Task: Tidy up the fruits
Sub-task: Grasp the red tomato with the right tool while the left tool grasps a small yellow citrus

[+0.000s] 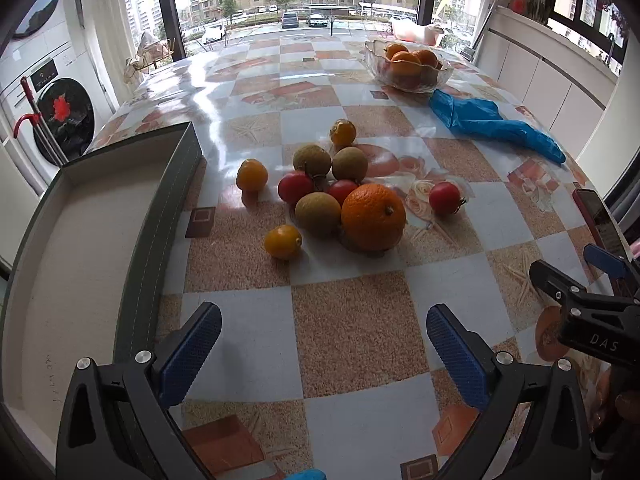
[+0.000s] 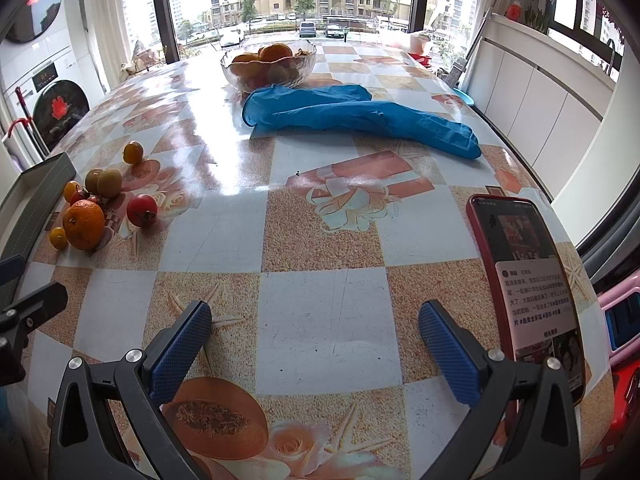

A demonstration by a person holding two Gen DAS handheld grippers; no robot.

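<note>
Glossy checked tablecloth (image 1: 340,336), round orange (image 1: 373,217) among small fruits, both ribbed-padded grippers (image 1: 324,356) (image 2: 316,350) wide open, empty

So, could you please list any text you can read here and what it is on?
"DAS": white letters on the right gripper body, cut off at the picture's edge.
Phone screen: lines of Chinese text, too small to read.
Washer panel: display too blurred to read.
Tray inside: faint pencil marks, illegible.

Tablecloth (image 1: 332,332) glossy, smooth; bowl (image 2: 268,72) clear glass; tool pads (image 1: 192,356) blue textured; glove (image 2: 360,114) matt rubbery.
</note>
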